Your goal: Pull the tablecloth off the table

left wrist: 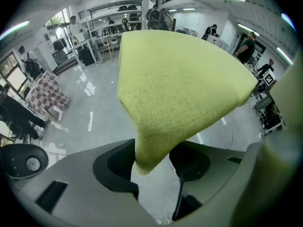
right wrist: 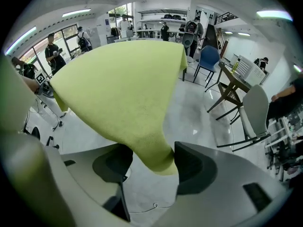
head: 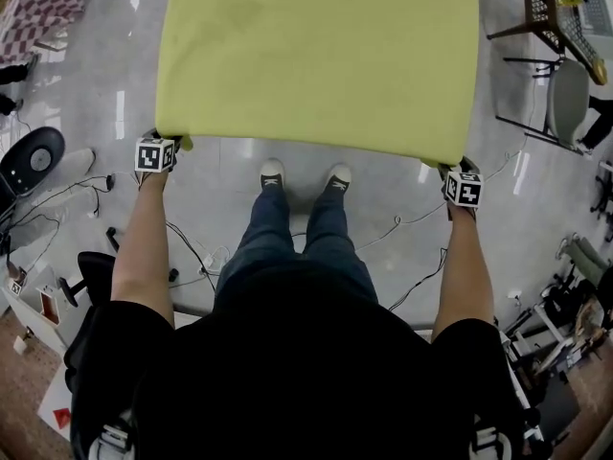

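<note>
- Yellow-green woven tablecloth: spread out flat and roughly level in front of the person, with its two near corners at the grippers; both gripper views show the glossy pale grey floor beneath the sheet
- Left gripper: at the tablecloth's near left corner; in the left gripper view the jaws stand wide apart around that corner, and the tip of the tablecloth lies against one jaw, with floor showing between it and the other
- Right gripper: at the near right corner; in the right gripper view the jaws are likewise spread wide, and the bunched corner of the tablecloth sits loosely between them, touching one jaw
- Dark canvas shoes with white toe caps: on the floor just below the tablecloth's near edge, between the two grippers
- Grey plastic chair: on the floor to the right, apart from the tablecloth
- Red-and-white checkered cloth: far left, well apart from the tablecloth
</note>
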Demonstrator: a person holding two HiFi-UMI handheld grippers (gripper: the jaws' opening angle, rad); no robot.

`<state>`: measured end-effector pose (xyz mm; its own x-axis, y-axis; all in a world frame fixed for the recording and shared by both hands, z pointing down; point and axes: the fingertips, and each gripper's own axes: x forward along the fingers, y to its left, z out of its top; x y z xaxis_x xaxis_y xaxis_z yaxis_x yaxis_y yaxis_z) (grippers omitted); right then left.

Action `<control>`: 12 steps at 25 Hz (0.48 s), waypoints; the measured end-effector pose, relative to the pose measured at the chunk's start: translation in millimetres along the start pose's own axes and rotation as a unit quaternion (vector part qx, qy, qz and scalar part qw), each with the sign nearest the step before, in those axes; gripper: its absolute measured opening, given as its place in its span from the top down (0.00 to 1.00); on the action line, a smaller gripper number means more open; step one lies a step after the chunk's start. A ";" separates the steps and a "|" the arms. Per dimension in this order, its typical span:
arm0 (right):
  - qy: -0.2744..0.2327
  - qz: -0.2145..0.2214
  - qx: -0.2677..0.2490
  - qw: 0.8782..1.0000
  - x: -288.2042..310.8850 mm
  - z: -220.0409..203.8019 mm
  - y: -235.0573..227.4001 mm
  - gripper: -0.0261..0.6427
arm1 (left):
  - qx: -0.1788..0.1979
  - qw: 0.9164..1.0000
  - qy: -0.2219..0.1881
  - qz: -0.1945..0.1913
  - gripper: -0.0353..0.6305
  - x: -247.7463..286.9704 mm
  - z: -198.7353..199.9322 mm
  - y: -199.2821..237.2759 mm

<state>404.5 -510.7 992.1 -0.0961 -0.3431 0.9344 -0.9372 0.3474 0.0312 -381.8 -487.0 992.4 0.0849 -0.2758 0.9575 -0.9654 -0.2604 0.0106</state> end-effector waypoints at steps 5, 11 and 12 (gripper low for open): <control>-0.017 0.003 -0.007 1.000 11.0 9.9 1.5 0.73 | -0.006 1.000 -0.006 -0.005 0.76 11.3 6.2 -2.3; -0.018 -0.001 -0.002 1.000 7.8 6.8 6.9 0.92 | -0.008 1.000 -0.007 -0.018 0.90 5.7 5.2 -5.2; -0.017 0.000 0.002 1.000 6.7 5.4 8.1 0.93 | -0.006 1.000 -0.006 -0.019 0.91 3.6 3.7 -4.1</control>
<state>394.4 -514.8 996.7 -0.1069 -0.3730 0.9217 -0.9383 0.3445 0.0306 -376.6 -490.3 994.7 0.1239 -0.2770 0.9529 -0.9645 -0.2593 0.0500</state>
